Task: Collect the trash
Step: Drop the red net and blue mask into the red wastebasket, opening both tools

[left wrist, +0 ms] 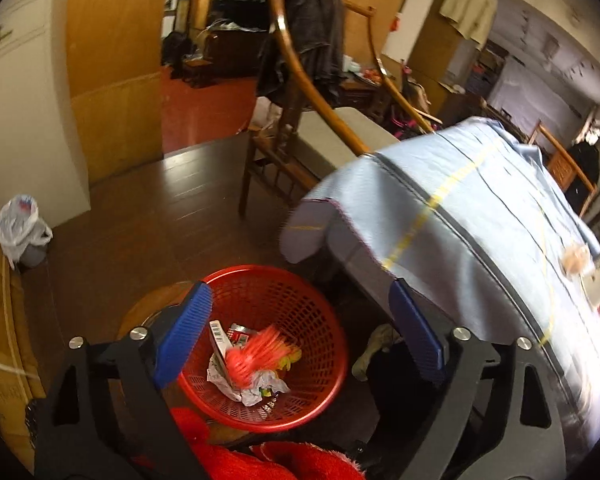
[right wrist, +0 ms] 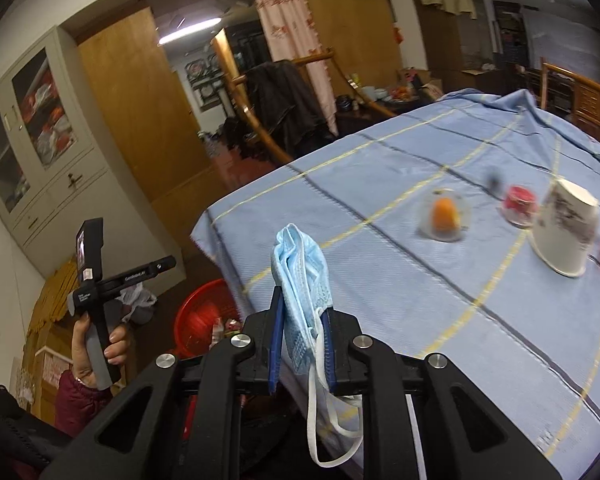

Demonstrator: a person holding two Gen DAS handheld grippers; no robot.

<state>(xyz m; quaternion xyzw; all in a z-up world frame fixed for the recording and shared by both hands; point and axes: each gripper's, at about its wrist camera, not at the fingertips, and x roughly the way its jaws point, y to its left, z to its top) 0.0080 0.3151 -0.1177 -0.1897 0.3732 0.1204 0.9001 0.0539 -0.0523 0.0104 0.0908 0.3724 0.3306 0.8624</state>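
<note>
Left wrist view: the left gripper hangs with its jaws spread wide and nothing between them, directly above a red basket on the dark floor. A blurred pink piece of trash sits at the basket's centre, apparently dropping onto crumpled paper and a barcoded wrapper. The blue-clothed table rises at 2 o'clock.

Right wrist view: the right gripper is closed narrowly on a blue face mask, pinched at its folded middle, ear loops dangling toward 6 o'clock. The mask looks light, soft and limp, likely to cling or snag by its loops. The basket lies at 8 o'clock, beyond the table edge. An upturned paper cup stands at 3 o'clock.
</note>
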